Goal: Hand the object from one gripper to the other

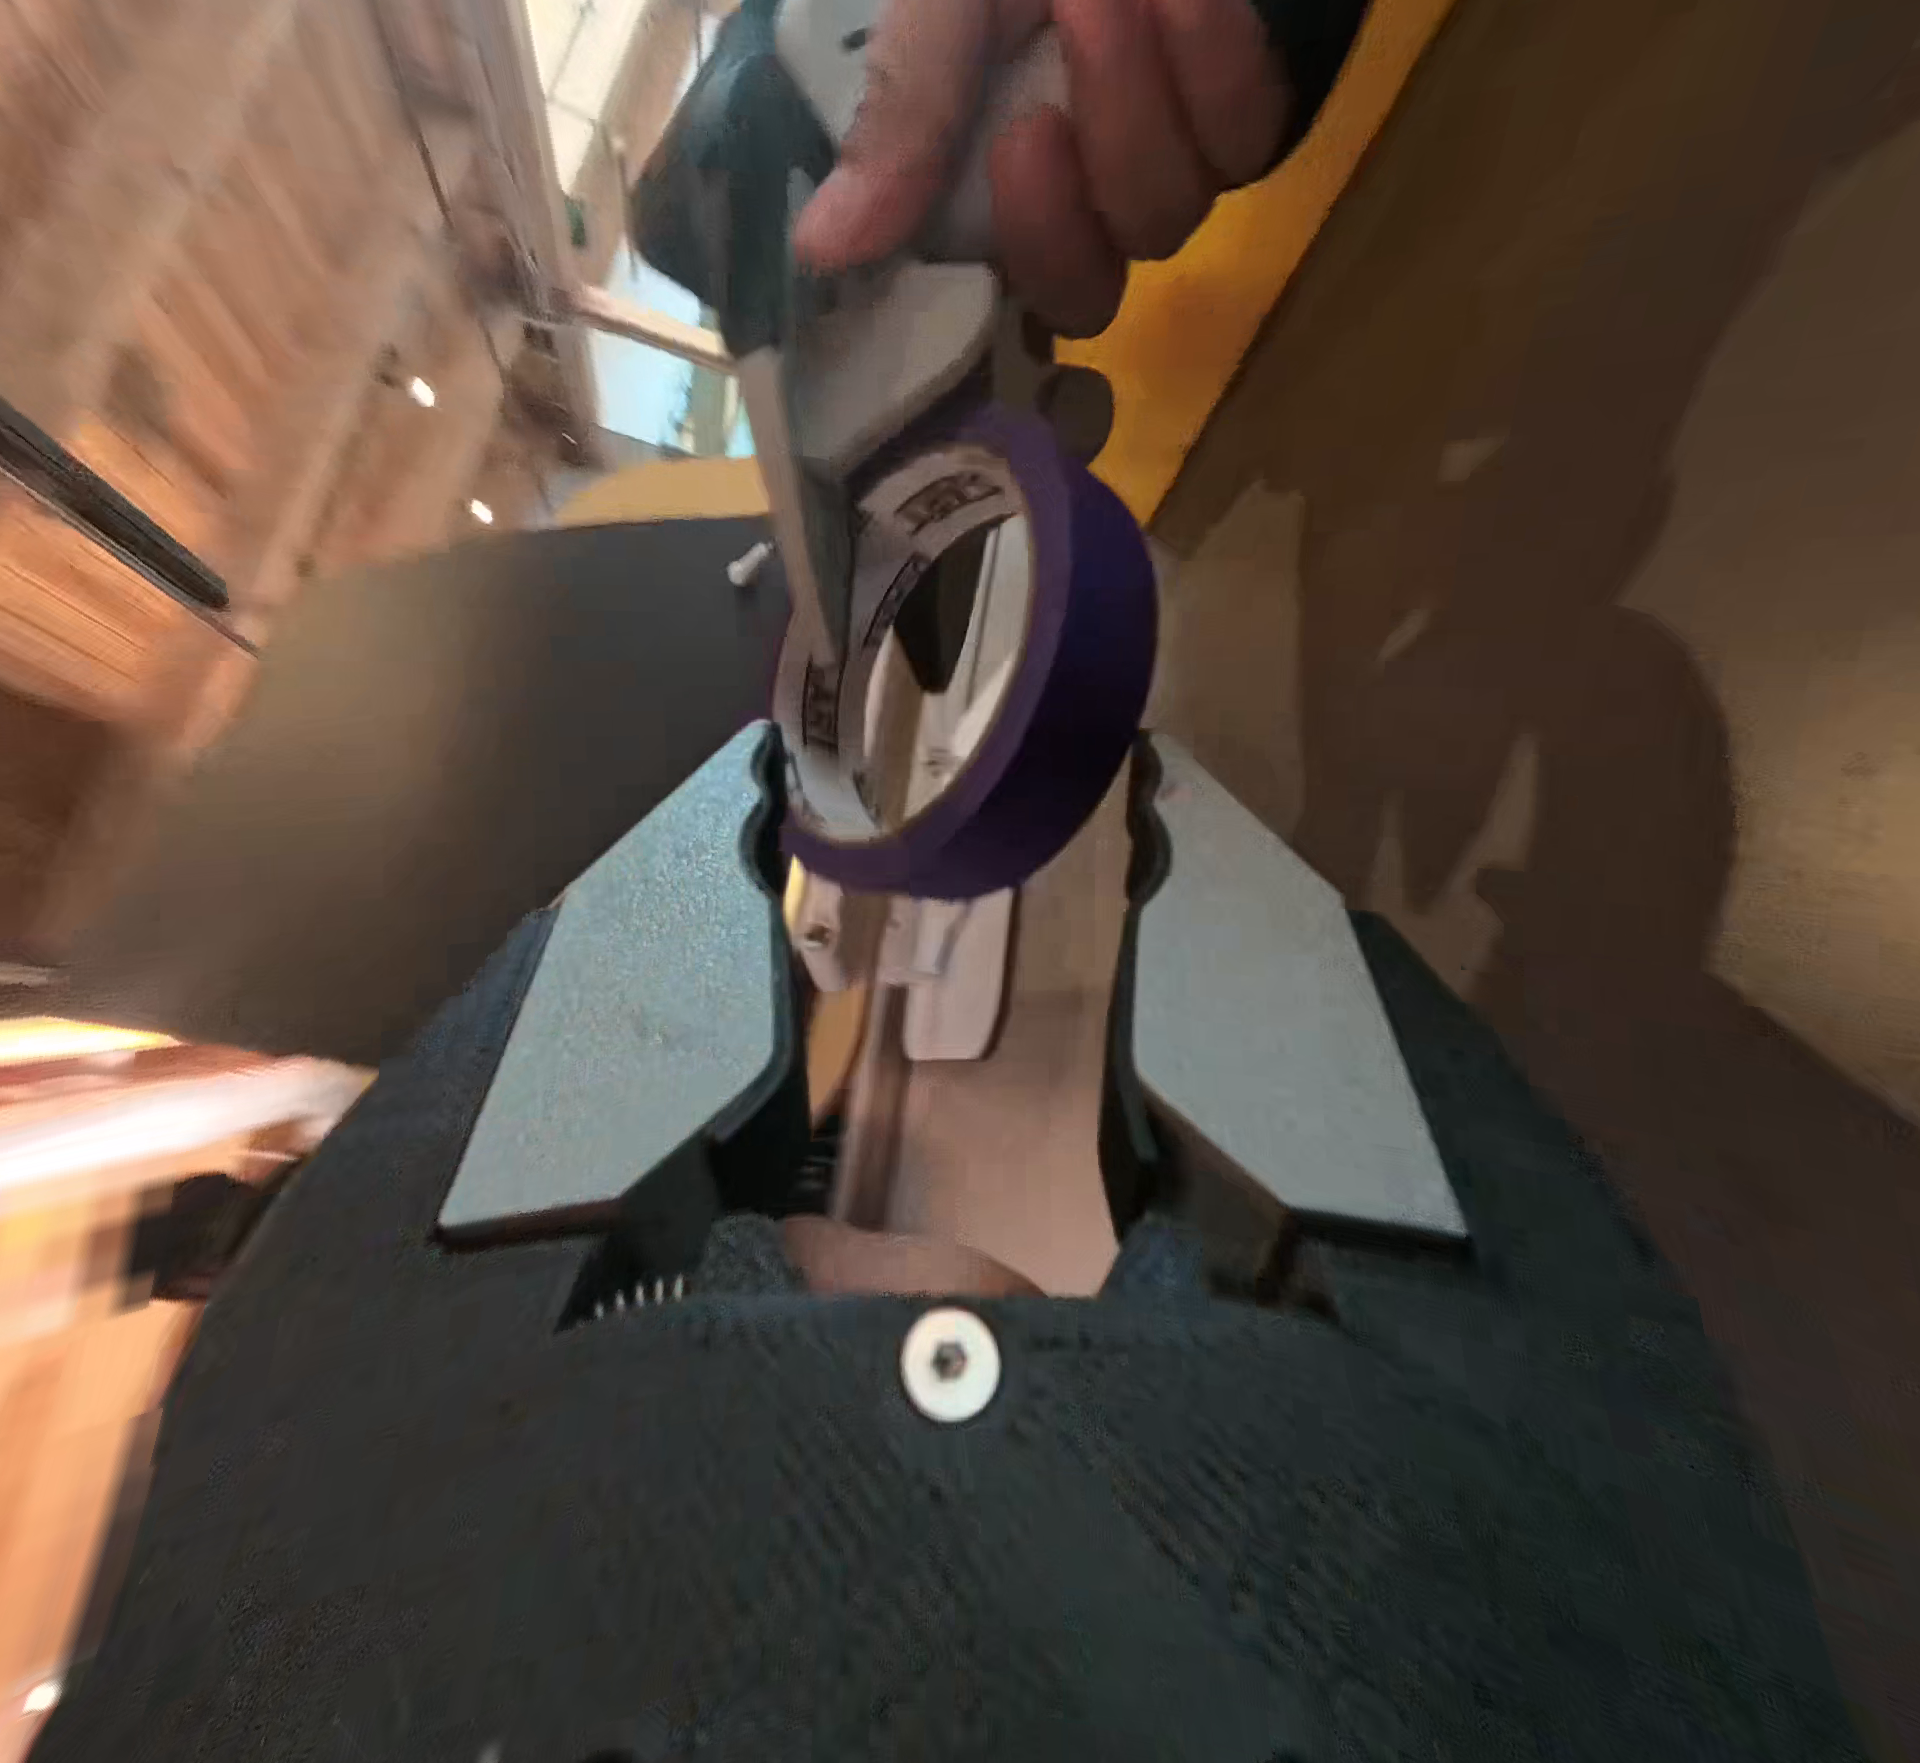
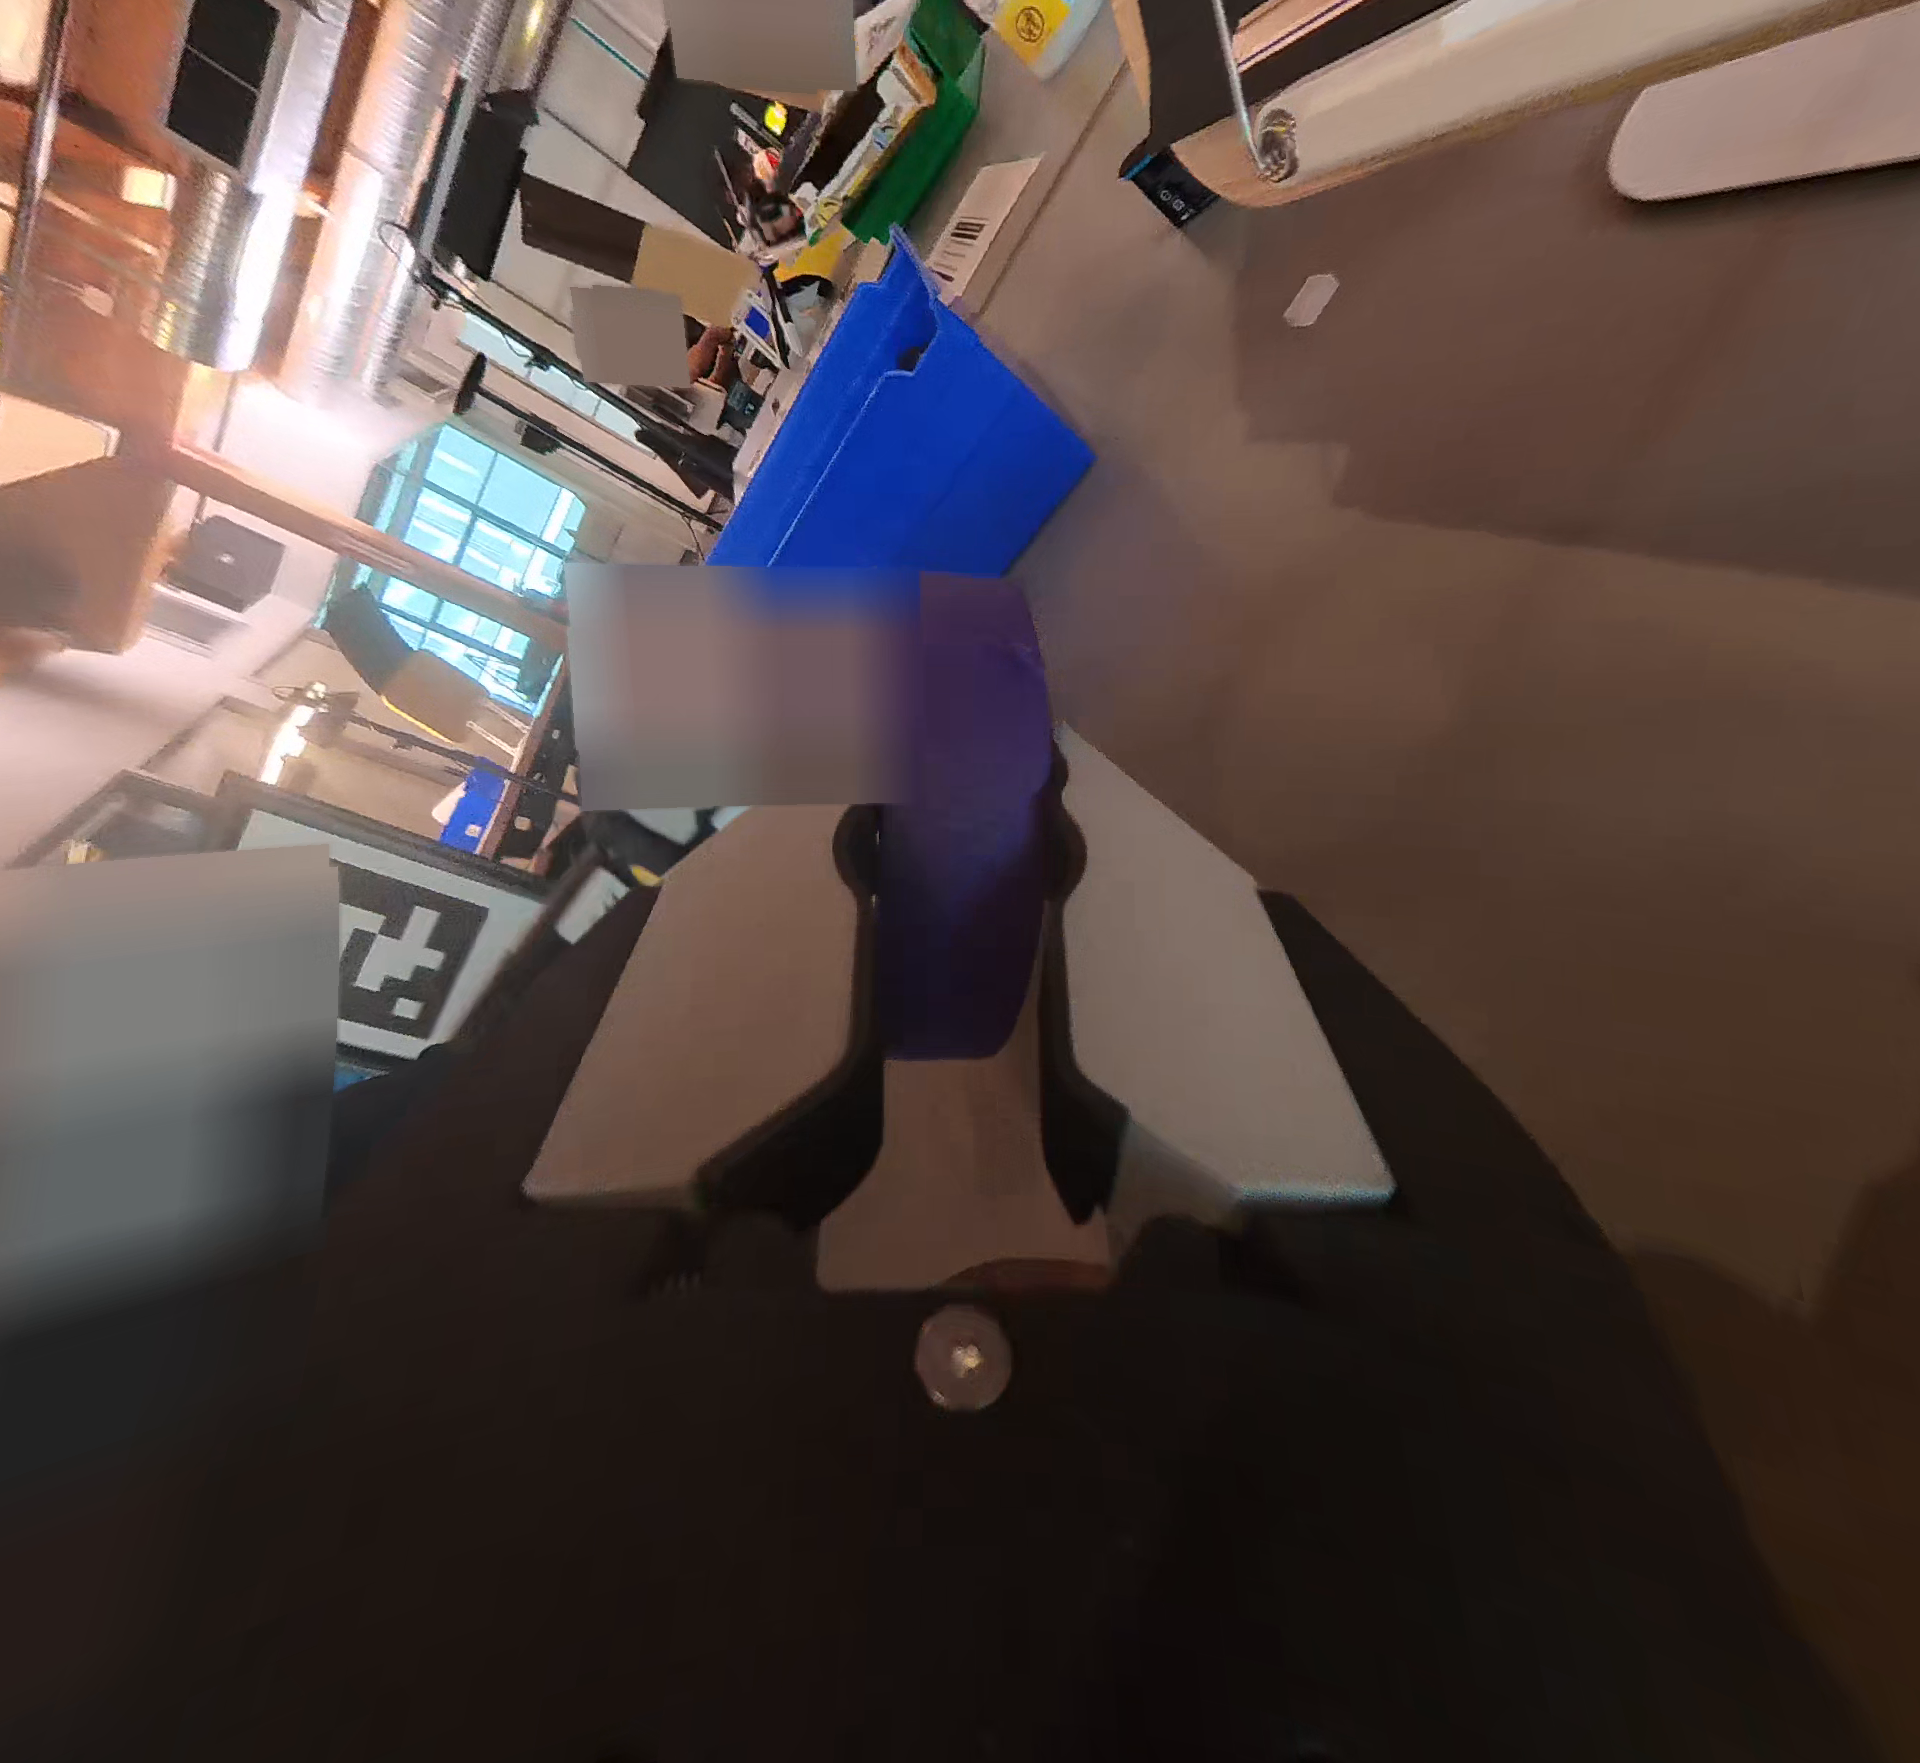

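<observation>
A purple tape roll (image 1: 1091,674) with a white inner core hangs in the air. My right gripper (image 1: 888,965) comes down from above, held by a hand (image 1: 1039,103), and is shut on the roll's two flat sides. In the right wrist view the roll (image 2: 977,882) is edge-on between the shut right gripper (image 2: 961,820). My left gripper (image 1: 954,757) is open. Its two fingertips stand either side of the roll's lower rim: the left tip is close to or touching it, the right tip a little apart.
A blue bin (image 2: 914,446) and a green box (image 2: 925,124) stand on the brown table (image 2: 1455,674) beyond the roll. A yellow edge (image 1: 1247,259) and a dark tabletop (image 1: 520,674) lie behind the grippers. Both views are tilted and blurred.
</observation>
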`<state>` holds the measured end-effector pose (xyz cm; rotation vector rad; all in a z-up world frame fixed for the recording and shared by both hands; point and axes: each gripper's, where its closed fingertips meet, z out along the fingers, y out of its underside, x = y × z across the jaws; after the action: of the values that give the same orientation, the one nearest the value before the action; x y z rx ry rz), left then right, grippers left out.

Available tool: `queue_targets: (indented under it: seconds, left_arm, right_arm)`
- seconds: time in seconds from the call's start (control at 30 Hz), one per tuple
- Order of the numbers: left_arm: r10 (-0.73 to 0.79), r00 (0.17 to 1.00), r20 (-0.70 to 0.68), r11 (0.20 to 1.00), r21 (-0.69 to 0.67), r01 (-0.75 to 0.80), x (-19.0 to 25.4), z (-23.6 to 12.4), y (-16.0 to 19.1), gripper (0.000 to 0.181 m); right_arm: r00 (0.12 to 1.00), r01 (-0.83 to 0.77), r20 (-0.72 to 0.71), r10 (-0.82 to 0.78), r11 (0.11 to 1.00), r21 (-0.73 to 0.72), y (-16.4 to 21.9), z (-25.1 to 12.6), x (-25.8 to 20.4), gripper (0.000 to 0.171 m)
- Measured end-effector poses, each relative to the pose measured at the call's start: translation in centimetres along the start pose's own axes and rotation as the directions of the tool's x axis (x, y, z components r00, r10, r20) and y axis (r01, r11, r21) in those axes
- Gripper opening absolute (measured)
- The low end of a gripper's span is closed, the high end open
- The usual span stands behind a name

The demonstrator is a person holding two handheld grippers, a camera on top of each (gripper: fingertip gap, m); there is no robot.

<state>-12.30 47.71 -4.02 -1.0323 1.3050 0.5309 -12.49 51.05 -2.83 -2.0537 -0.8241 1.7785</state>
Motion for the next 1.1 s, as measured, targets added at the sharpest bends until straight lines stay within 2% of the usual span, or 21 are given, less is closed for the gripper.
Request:
queue_targets:
  seconds: [0.07, 0.1, 0.13, 0.17, 0.23, 0.3, 0.37, 0.43, 0.5, 0.57, 0.63, 0.67, 0.73, 0.77, 0.83, 0.87, 0.9, 1.0, 1.1]
  left_arm:
    - [0.145, 0.989, 0.025, 0.989, -0.025, -0.144, 0.7, 0.5, -0.3, 0.037]
    - [0.209, 0.977, 0.034, 0.977, -0.061, -0.206, 0.7, 0.7, 0.1, 0.031]
    - [0.205, 0.978, 0.035, 0.976, -0.077, -0.202, 0.4, 0.8, 0.2, 0.029]
    - [0.114, 0.993, 0.03, 0.992, -0.06, -0.112, 0.1, 0.7, 0.1, 0.028]
    - [-0.198, 0.98, -0.021, 0.98, 0.032, 0.199, -1.1, 0.1, -0.7, 0.027]
    - [-0.446, 0.893, -0.06, 0.887, 0.107, 0.45, -3.0, -0.7, -0.8, 0.025]
    - [-0.619, 0.768, -0.162, 0.744, 0.193, 0.64, -4.2, -1.7, -1.1, 0.025]
    - [-0.722, 0.639, -0.264, 0.585, 0.261, 0.768, -5.4, -2.7, -1.6, 0.025]
    - [-0.755, 0.54, -0.372, 0.449, 0.307, 0.839, -6.2, -3.6, -2.4, 0.025]
    - [-0.731, 0.446, -0.517, 0.327, 0.308, 0.893, -6.1, -4.6, -3.9, 0.024]
    - [-0.717, 0.404, -0.568, 0.267, 0.312, 0.912, -6.0, -4.7, -4.7, 0.024]
    - [-0.704, 0.381, -0.599, 0.246, 0.297, 0.922, -5.6, -4.8, -5.0, 0.024]
    - [-0.702, 0.357, -0.616, 0.24, 0.268, 0.933, -5.0, -4.3, -5.2, 0.025]
    - [-0.71, 0.347, -0.613, 0.241, 0.251, 0.937, -4.7, -4.1, -5.1, 0.025]
    - [-0.762, 0.321, -0.562, 0.249, 0.204, 0.947, -4.6, -3.2, -4.0, 0.027]
    - [-0.81, 0.314, -0.495, 0.254, 0.186, 0.949, -4.8, -2.4, -2.8, 0.039]
    - [-0.85, 0.304, -0.43, 0.258, 0.162, 0.952, -5.0, -1.9, -1.6, 0.054]
    - [-0.878, 0.369, -0.304, 0.357, 0.095, 0.929, -4.8, -1.2, 0.8, 0.066]
    - [-0.824, 0.508, -0.251, 0.495, 0.119, 0.861, -4.7, -1.4, 0.7, 0.064]
  right_arm:
    - [0.998, -0.03, 0.052, 0.029, 1.0, 0.008, 0.1, 0.5, -0.8, 0.024]
    - [0.998, -0.008, 0.065, 0.007, 1.0, 0.019, -0.1, 0.6, -1.1, 0.025]
    - [0.996, 0.055, 0.064, -0.057, 0.998, 0.026, -0.2, 0.4, -1.5, 0.027]
    - [0.988, 0.14, 0.061, -0.141, 0.99, 0.024, -0.3, 0.1, -2.1, 0.033]
    - [0.94, 0.34, -0.023, -0.339, 0.939, 0.056, -1.3, -1.0, -2.8, 0.051]
    - [0.851, 0.521, -0.108, -0.513, 0.85, 0.07, -2.1, -2.4, -3.5, 0.055]
    - [0.788, 0.607, -0.167, -0.592, 0.793, 0.052, -2.4, -3.3, -3.4, 0.06]
    - [0.787, 0.617, -0.092, -0.611, 0.783, 0.075, -2.0, -3.2, -4.4, 0.067]
    - [0.796, 0.601, 0.02, -0.605, 0.794, 0.086, -1.0, -2.6, -5.5, 0.07]
    - [0.769, 0.635, 0.039, -0.638, 0.77, 0.069, -0.3, -1.7, -5.6, 0.074]
    - [0.702, 0.705, 0.06, -0.71, 0.704, 0.083, 0.6, -0.9, -6.4, 0.075]
    - [0.666, 0.736, 0.084, -0.741, 0.672, 0.085, 1.3, -0.5, -7.0, 0.07]
    - [0.601, 0.796, 0.063, -0.797, 0.604, 0.037, 2.3, 0.1, -6.8, 0.039]
    - [0.556, 0.831, 0.006, -0.831, 0.556, 0.007, 2.0, 0.0, -6.2, 0.031]
    - [0.493, 0.869, -0.096, -0.865, 0.495, 0.002, 0.9, -0.4, -5.8, 0.027]
    - [0.448, 0.89, -0.172, -0.877, 0.455, -0.002, 0.1, -0.8, -5.6, 0.024]
    - [0.38, 0.916, -0.252, -0.89, 0.4, -0.032, -0.7, -1.1, -5.3, 0.024]
    - [0.083, 0.95, -0.402, -0.912, 0.194, -0.245, -1.4, -1.4, -3.6, 0.025]
    - [-0.179, 0.896, -0.372, -0.911, 0.005, -0.444, -0.7, -0.6, -1.8, 0.024]
